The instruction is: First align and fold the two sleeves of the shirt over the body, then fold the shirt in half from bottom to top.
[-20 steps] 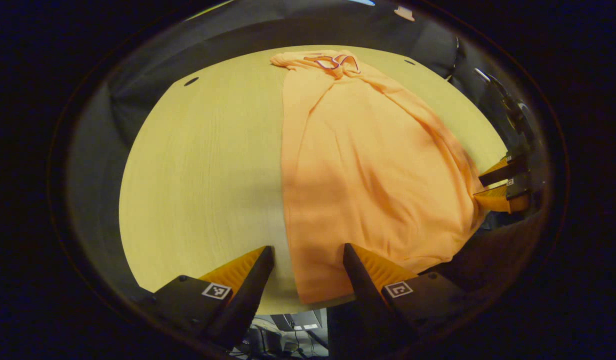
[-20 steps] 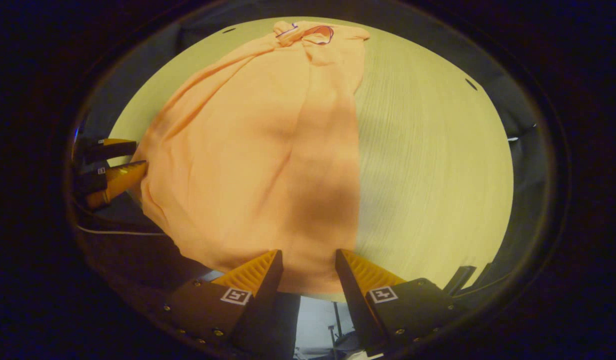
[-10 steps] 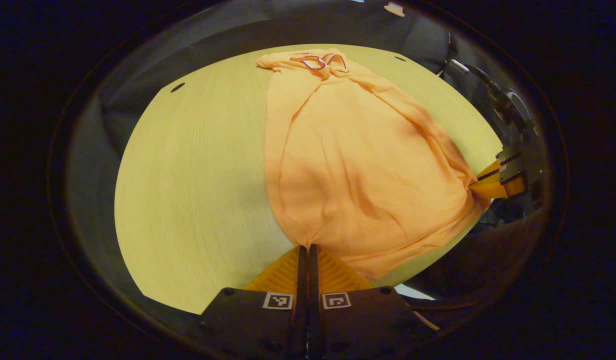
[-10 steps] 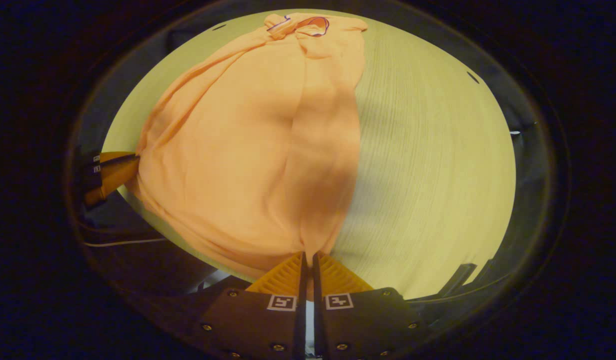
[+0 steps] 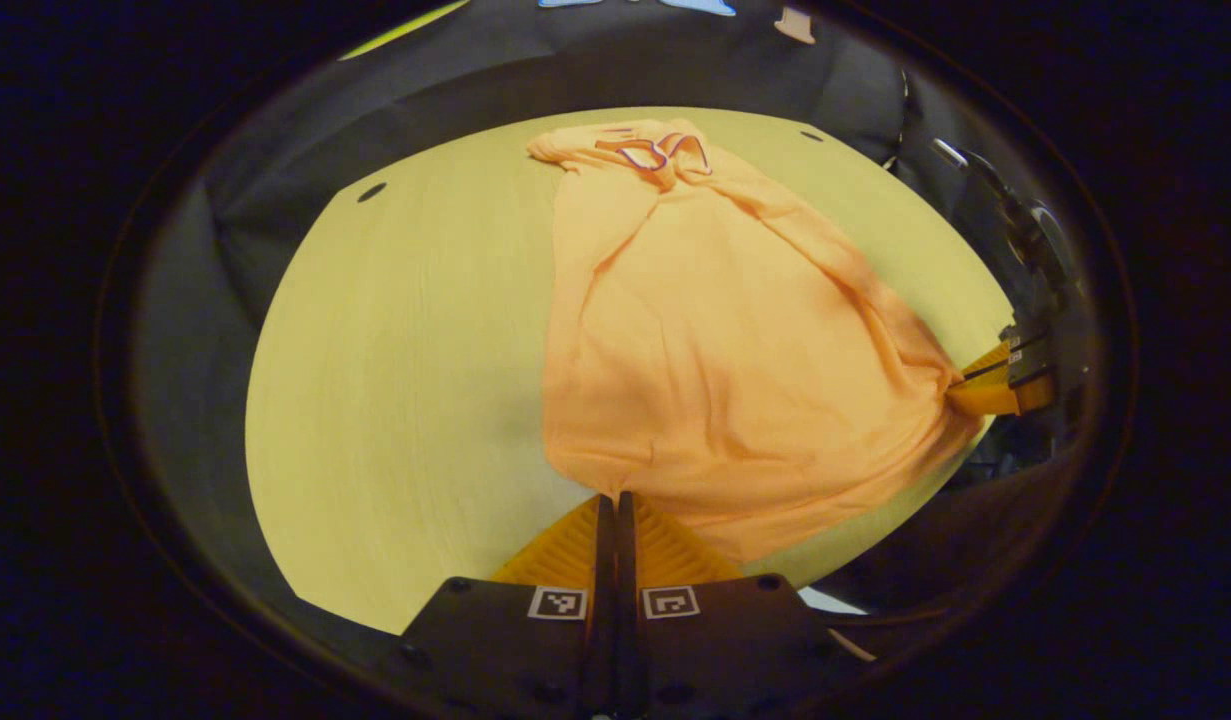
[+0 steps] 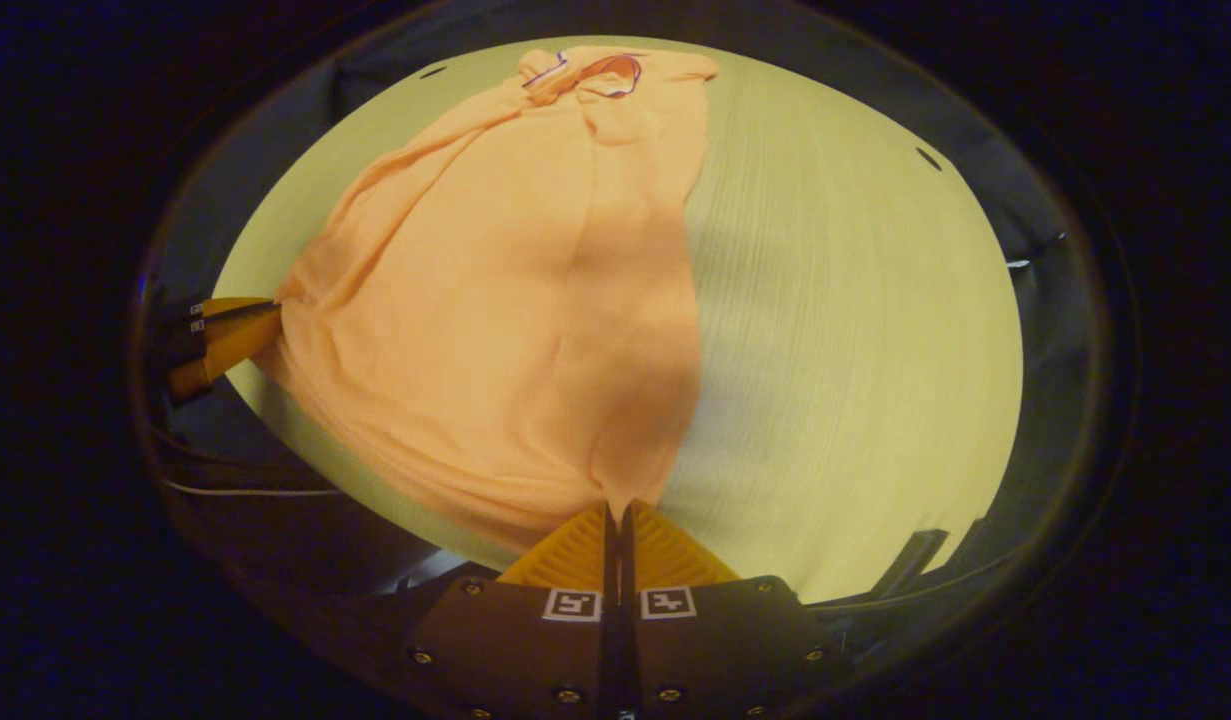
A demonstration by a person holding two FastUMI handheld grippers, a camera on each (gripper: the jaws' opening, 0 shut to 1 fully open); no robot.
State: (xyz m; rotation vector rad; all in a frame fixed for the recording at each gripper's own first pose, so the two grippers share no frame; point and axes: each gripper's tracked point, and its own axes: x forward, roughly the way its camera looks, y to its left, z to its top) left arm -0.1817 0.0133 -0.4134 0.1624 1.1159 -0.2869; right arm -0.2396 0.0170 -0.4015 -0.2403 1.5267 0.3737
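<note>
The shirt (image 5: 715,340) lies on the table (image 5: 395,380), sleeves already folded in. The left gripper (image 5: 615,505) and right gripper (image 6: 615,512) each pinch 1 hem corner. The thin cloth looks soft and will likely sag between both corners.

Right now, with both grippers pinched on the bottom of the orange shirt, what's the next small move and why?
Probably lift both corners together and carry the hem toward the collar. The left gripper and right gripper are each shut on a bottom corner of the shirt, whose sleeves seem already folded onto the body, and it lies lengthwise on the table, so the bottom-to-top fold looks like what remains.
</note>
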